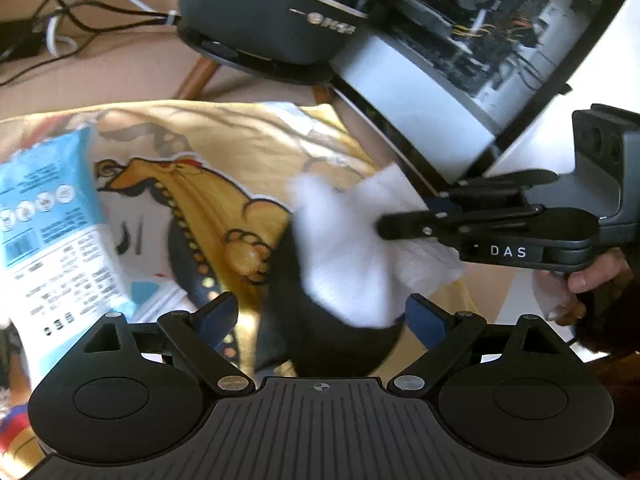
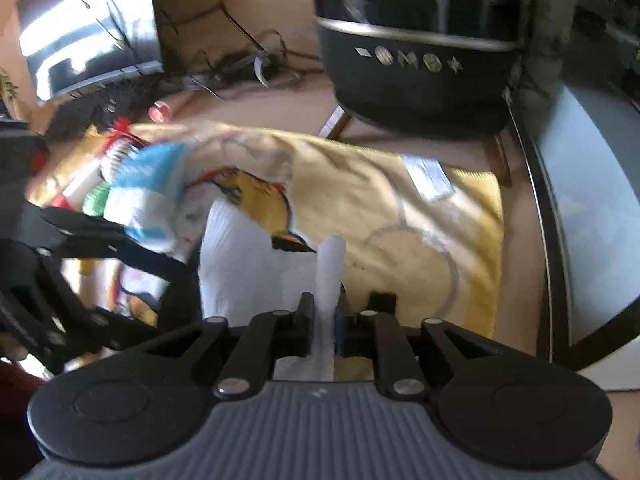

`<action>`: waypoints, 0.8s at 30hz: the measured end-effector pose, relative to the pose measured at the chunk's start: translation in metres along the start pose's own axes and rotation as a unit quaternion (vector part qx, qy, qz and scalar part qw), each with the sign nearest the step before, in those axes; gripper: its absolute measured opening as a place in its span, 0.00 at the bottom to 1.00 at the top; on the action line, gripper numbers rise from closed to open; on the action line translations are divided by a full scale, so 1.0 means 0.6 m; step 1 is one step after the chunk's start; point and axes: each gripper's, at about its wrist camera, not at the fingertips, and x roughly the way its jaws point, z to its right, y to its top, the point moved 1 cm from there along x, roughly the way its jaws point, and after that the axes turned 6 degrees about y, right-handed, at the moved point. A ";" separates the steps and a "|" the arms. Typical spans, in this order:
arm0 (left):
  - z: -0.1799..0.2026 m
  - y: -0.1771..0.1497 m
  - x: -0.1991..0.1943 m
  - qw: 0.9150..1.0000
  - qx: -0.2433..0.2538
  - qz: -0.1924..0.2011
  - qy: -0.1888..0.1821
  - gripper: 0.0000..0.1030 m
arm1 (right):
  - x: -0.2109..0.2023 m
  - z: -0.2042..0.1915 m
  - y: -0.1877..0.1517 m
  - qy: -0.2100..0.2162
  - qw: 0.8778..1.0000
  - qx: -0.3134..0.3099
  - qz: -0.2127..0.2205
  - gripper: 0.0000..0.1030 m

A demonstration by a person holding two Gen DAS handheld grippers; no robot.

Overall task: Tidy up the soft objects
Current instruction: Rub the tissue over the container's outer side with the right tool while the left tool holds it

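Yellow cloth (image 1: 248, 140), printed with a cartoon figure in orange-gold, outlined in black, with white patches and a dark band dotted in gold. White tissue (image 1: 352, 248), plain, faintly embossed. Packet (image 1: 44, 216), light blue above, white below with small dark print and round white icons. Hand-held grippers: left (image 1: 320, 316) and right (image 2: 323, 320) both black with blue finger pads (image 1: 424, 320); white lettering "DAS" on the right one's side. Round appliance (image 2: 416, 60), black with a silver band and pale symbols. Surface (image 1: 132, 72), tan. Cables (image 1: 68, 12), black and white.
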 end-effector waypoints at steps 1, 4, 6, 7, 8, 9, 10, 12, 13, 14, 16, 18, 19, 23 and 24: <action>0.001 -0.001 -0.002 1.000 0.005 -0.003 -0.010 0.91 | 0.003 -0.009 0.002 0.006 1.000 -0.009 0.003 0.17; 0.005 -0.006 -0.012 0.999 0.020 -0.006 -0.039 0.91 | 0.012 -0.039 0.008 0.031 0.999 -0.032 0.003 0.27; 0.006 -0.012 -0.023 0.998 0.025 -0.003 -0.052 0.92 | 0.021 -0.060 0.011 0.046 0.998 -0.047 -0.002 0.45; 0.006 -0.015 -0.027 0.998 0.027 -0.004 -0.057 0.93 | 0.026 -0.070 0.013 0.049 0.997 -0.055 -0.004 0.47; 0.007 -0.019 -0.030 0.998 0.028 -0.004 -0.059 0.94 | 0.031 -0.081 0.016 0.051 0.997 -0.062 -0.006 0.49; 0.007 -0.024 -0.033 0.998 0.028 -0.003 -0.060 0.94 | 0.036 -0.092 0.019 0.053 0.996 -0.070 -0.008 0.54; 0.008 -0.028 -0.035 0.998 0.028 -0.003 -0.060 0.94 | 0.042 -0.100 0.019 0.054 0.996 -0.076 -0.009 0.57; 0.009 -0.036 -0.038 0.998 0.026 -0.003 -0.062 0.94 | 0.049 -0.118 0.020 0.059 0.994 -0.095 -0.017 0.58; 0.009 -0.040 -0.040 0.998 0.026 -0.003 -0.061 0.94 | 0.053 -0.124 0.019 0.056 0.993 -0.105 -0.025 0.58; 0.008 -0.045 -0.042 0.998 0.026 -0.003 -0.057 0.94 | 0.057 -0.130 0.017 0.052 0.992 -0.114 -0.033 0.58; 0.006 -0.051 -0.045 0.998 0.023 -0.006 -0.055 0.94 | 0.063 -0.138 0.013 0.043 0.989 -0.137 -0.047 0.55; 0.004 -0.055 -0.044 0.998 0.015 -0.007 -0.054 0.94 | 0.069 -0.144 0.008 0.030 0.984 -0.164 -0.059 0.39; 0.004 -0.054 -0.042 0.998 0.012 -0.005 -0.055 0.94 | 0.069 -0.143 0.005 0.025 0.982 -0.175 -0.060 0.28; 0.005 -0.046 -0.032 0.999 0.000 0.007 -0.044 0.94 | 0.059 -0.125 0.007 0.022 0.983 -0.176 -0.051 0.10; 0.005 -0.042 -0.029 0.999 -0.002 0.012 -0.037 0.94 | 0.055 -0.119 0.010 0.025 0.984 -0.167 -0.047 0.09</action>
